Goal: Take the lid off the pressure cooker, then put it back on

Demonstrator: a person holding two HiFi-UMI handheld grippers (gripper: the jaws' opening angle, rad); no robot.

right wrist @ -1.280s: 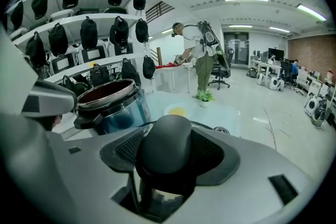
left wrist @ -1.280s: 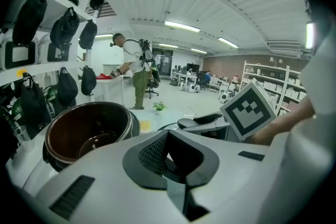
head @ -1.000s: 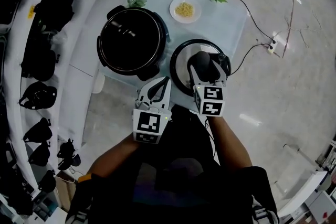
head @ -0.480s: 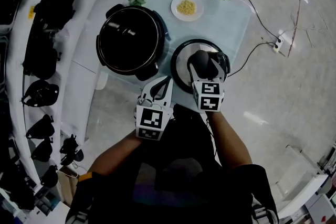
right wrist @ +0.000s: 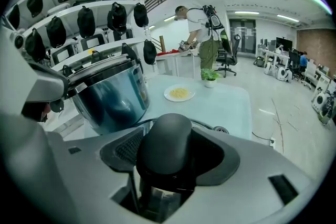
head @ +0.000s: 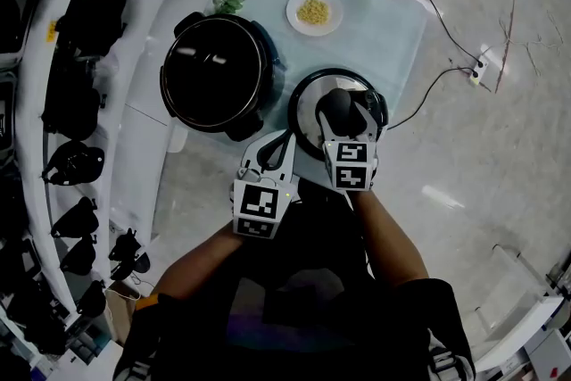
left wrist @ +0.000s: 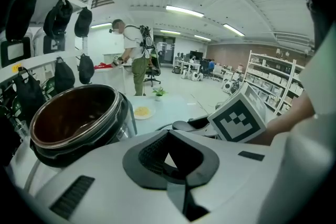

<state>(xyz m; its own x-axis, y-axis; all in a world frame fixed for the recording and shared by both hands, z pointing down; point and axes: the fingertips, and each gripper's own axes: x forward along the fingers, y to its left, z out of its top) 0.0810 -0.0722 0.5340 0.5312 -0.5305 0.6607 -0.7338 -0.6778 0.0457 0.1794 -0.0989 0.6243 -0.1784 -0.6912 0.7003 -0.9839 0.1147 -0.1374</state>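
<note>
Overhead, the lid (head: 308, 116) lies on the table (head: 384, 31) just right of the open pressure cooker (head: 216, 74), with the right gripper (head: 342, 116) over its centre. Only the right gripper view shows those jaws clamped on the lid's black knob (right wrist: 167, 139). The left gripper (left wrist: 169, 157) view shows jaws together, gripping nothing.

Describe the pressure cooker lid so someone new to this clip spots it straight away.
On the pale blue table, just right of the open black pressure cooker, a round lid sits at the edge nearest the person. It alone has a shiny metal face and a black knob, which the right tool is clamped on.
</note>
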